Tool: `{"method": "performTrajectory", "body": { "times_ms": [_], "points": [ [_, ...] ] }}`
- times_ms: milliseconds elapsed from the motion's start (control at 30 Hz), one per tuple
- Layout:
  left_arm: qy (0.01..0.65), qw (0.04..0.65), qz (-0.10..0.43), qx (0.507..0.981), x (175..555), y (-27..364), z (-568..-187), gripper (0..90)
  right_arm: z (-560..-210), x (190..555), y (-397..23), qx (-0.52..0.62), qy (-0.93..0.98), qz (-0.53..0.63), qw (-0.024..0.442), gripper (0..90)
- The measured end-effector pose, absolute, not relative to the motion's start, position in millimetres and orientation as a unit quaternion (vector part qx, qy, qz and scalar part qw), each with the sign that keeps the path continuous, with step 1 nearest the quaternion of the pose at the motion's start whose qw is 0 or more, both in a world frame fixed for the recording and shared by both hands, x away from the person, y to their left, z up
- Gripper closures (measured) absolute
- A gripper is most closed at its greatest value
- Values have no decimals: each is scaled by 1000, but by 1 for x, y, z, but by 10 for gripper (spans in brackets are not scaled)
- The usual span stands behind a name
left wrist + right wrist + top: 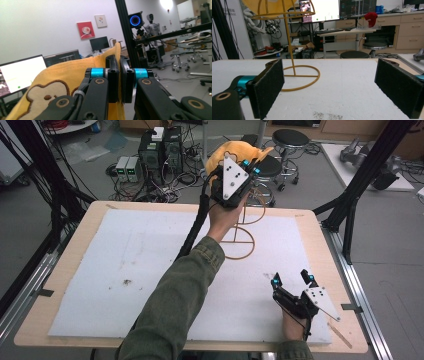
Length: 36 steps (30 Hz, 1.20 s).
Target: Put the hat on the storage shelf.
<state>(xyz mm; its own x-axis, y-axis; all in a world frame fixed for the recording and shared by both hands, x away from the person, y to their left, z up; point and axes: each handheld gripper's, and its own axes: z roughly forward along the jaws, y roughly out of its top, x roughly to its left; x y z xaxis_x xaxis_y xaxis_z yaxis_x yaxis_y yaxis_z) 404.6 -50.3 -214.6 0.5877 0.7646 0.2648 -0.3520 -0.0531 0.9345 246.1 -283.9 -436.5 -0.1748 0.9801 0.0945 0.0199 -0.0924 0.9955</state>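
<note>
Left gripper (248, 168) pinches hat (220, 155) at stand (239, 236) top, 12 o'clock; lift straight. Right gripper (292, 280) spread, idle at 4.

Yellow cloth hat (75, 72) with brown animal patch — raised above table, over thin gold wire stand (239, 237)

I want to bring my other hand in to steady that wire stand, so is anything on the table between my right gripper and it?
Nothing visible. The right gripper, jaws open, looks across bare white foam sheet straight to the wire stand. The left gripper holds the yellow cloth higher up, over the stand's top.
</note>
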Motion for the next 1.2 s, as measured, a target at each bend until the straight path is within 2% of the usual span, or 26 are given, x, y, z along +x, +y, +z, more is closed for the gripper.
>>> {"method": "performTrajectory", "body": {
  "times_ms": [267,667,967,1200],
  "points": [
    [163,680,380,605,402,-67,-230,866,-436,246,-284,482,519,564,424,78],
    [145,664,340,650,398,-89,-275,866,-437,245,-289,493,507,569,419,78],
    [153,621,340,690,401,-99,-298,865,-437,245,-290,494,506,570,418,78],
    [169,608,338,698,405,-88,-313,864,-438,245,-291,497,505,570,416,78]
  ]
}}
